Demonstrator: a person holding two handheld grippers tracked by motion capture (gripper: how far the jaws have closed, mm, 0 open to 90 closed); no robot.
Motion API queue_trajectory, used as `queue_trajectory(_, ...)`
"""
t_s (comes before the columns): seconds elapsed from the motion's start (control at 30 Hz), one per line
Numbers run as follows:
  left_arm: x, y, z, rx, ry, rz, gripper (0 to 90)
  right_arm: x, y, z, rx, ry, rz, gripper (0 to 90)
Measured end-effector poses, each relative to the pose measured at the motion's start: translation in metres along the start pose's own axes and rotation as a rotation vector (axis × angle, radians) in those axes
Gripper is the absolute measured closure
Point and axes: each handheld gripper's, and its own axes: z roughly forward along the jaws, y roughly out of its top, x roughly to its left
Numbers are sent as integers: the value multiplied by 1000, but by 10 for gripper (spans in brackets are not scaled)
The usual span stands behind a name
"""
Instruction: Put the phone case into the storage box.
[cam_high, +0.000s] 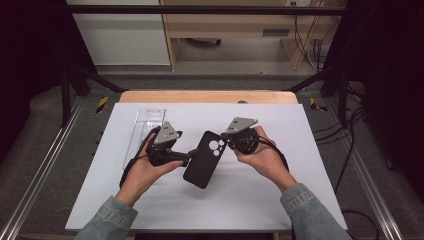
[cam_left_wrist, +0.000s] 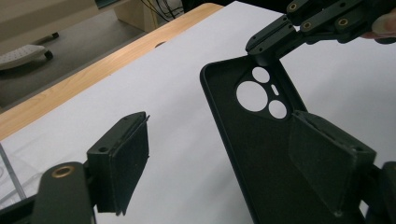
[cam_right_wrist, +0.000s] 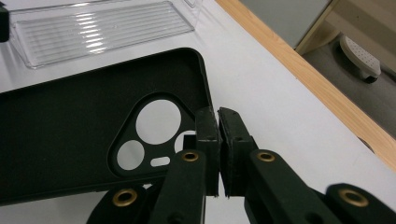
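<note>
The black phone case is held just above the white desk, between the two hands, with the clear plastic tray lying to its left on the desk. The right hand-held gripper has its jaws pinched tight on the case's side wall right next to the camera cut-outs. The left hand-held gripper stands wide, one pad inside the case's hollow and the other well clear of its outer edge, so it presses on nothing yet.

The risk, as I judge it: the case hangs from one thin rim near its top corner. It is soft and long, so it could swing or twist around that pinch, or slip out and drop to the desk. If the left jaws close while the case sags, they may catch only the edge, or bend the wall inward.

In the high view the case's long axis runs diagonally, its camera end up and to the right, toward the right hand, its plain end down and to the left. Its hollow side faces the left hand-held gripper.
</note>
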Motion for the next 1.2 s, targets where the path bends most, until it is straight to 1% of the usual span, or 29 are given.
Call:
queue_trajectory(0.17, 0, 2, 6, 20, -5, -3, 240, 2, 1, 0, 0, 8, -9, 880)
queue_trajectory(0.3, 0, 6, 10, 38, 1, -1, 280, 3, 2, 0, -1, 11, -23, 879)
queue_trajectory(0.53, 5, 14, 17, 71, -6, -19, 342, 4, 7, 0, -7, 14, -38, 879)
queue_trajectory(0.87, 11, 19, 24, 96, -22, -39, 413, 6, 8, -2, -11, 16, -56, 879)
queue_trajectory(0.97, 11, 21, 26, 106, -34, -41, 432, 6, 9, -2, -16, 18, -57, 879)
queue_trajectory(1.2, 9, 26, 28, 114, -42, -42, 448, 8, 12, -3, -19, 20, -70, 879)
